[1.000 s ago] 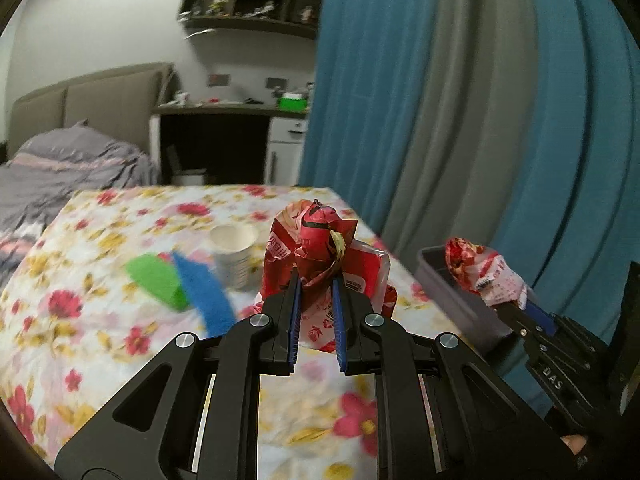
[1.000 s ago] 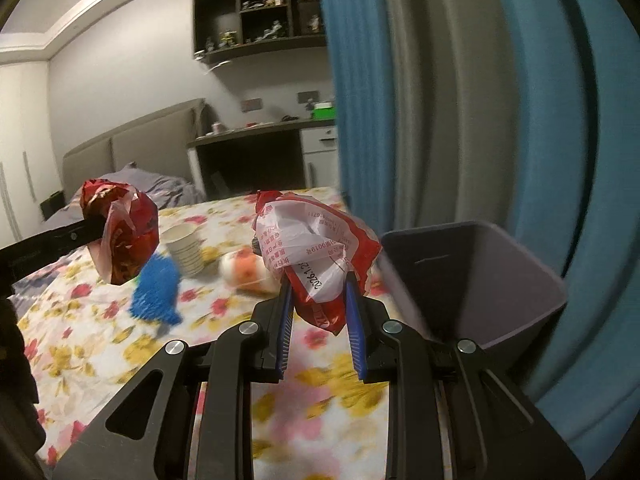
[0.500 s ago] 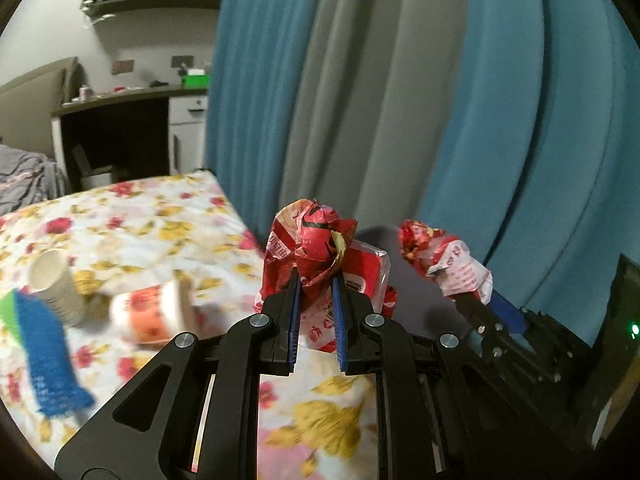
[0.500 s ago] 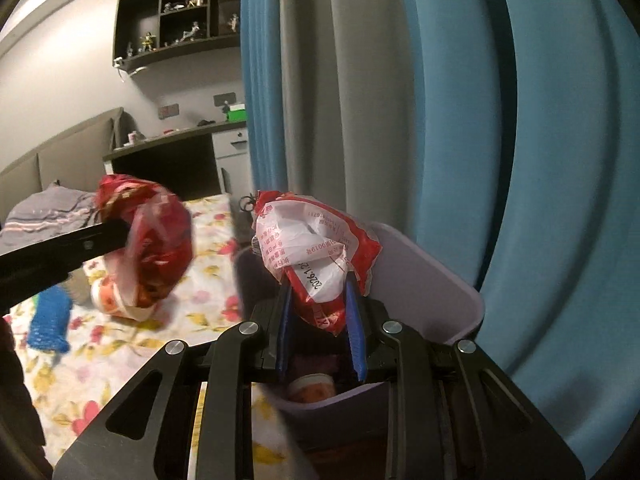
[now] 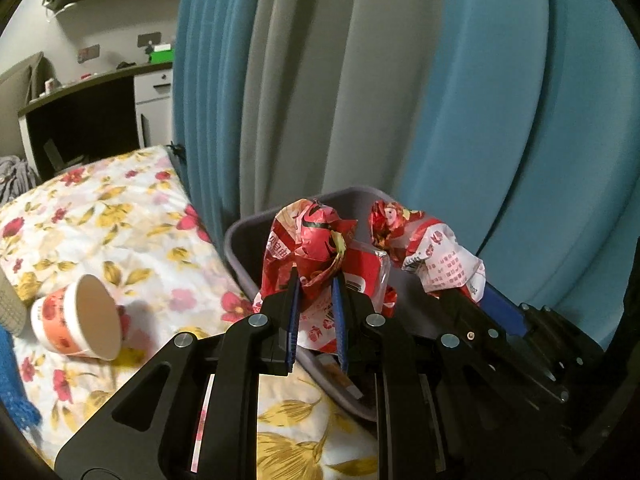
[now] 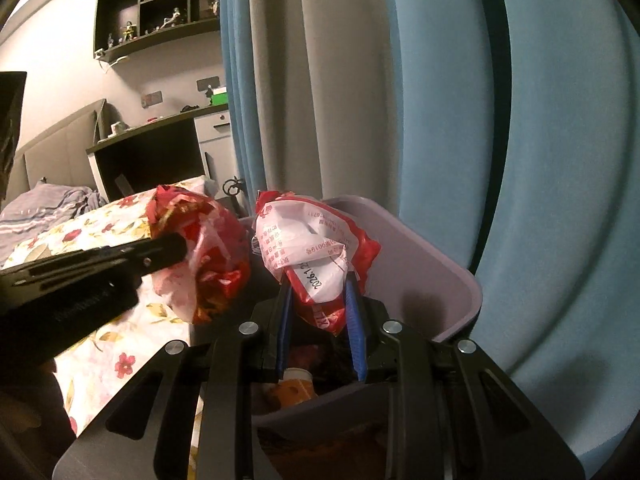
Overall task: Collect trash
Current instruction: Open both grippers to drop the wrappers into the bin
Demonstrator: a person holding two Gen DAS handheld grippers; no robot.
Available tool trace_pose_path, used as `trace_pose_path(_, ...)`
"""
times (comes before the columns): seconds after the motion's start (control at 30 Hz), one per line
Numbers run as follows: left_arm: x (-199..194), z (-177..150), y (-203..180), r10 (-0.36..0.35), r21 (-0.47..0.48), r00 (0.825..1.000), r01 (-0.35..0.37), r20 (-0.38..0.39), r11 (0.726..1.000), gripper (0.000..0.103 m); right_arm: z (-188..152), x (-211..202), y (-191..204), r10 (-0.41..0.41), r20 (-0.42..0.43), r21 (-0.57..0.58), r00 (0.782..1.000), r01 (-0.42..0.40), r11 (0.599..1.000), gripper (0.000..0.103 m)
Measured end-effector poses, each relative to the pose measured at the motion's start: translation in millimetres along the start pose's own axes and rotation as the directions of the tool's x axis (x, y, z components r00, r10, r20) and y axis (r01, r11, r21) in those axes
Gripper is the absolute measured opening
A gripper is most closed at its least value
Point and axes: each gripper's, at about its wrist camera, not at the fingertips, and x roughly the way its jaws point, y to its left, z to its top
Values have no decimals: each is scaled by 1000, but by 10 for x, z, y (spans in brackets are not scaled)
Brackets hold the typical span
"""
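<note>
Left wrist view | both grippers (image 5: 316, 300) (image 6: 320, 300) clamp wrappers (image 5: 316, 240) (image 6: 316, 248) over bin (image 6: 440, 272), seemingly part-filled | cup (image 5: 80, 316) remains on table (image 5: 120, 216)

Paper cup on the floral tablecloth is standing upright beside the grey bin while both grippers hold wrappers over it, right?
Not quite: the paper cup lies tipped on its side, as the left wrist view shows. It is beside the grey bin, and both grippers hold wrappers.
</note>
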Motion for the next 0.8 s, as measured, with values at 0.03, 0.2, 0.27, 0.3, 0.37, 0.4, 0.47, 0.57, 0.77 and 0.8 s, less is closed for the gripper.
trace_pose_path(0.03,33,-2,-27,-3,-1,1000,3,-4,1000,15,-1,7,-3,-1,-1,1,1000,1,1000,25)
trace_pose_path(0.2,155,-20,-45,-29,-20,999,29,-28,999,15,-8,47,-43,5,-16,13,1000,-5,1000,26)
trace_pose_path(0.27,186,-28,-44,-31,-25,999,30,-33,999,15,5,71,-30,8,-19,16,1000,-8,1000,26)
trace_pose_path(0.3,200,-27,-42,-30,-23,999,29,-34,999,15,19,80,-13,10,-22,18,1000,-10,1000,26)
trace_pose_path(0.37,216,-18,-50,-32,-20,999,32,-34,999,15,35,111,-12,13,-28,23,1000,-13,1000,26)
trace_pose_path(0.4,224,-16,-53,-36,-20,999,35,-35,999,15,39,120,-22,13,-31,24,999,-13,1000,26)
trace_pose_path(0.47,229,-14,-64,-48,-17,998,48,-34,999,15,26,112,-45,15,-35,26,999,-14,1000,26)
trace_pose_path(0.57,241,-22,-60,-84,-25,996,83,-40,996,26,24,119,-59,14,-41,26,999,-13,1000,27)
trace_pose_path(0.77,82,-29,-5,-43,-39,998,45,35,998,65,16,114,-101,6,-47,36,999,-4,999,32)
trace_pose_path(0.8,53,-30,2,-34,-39,998,36,43,999,68,13,113,-109,4,-48,39,999,-2,999,32)
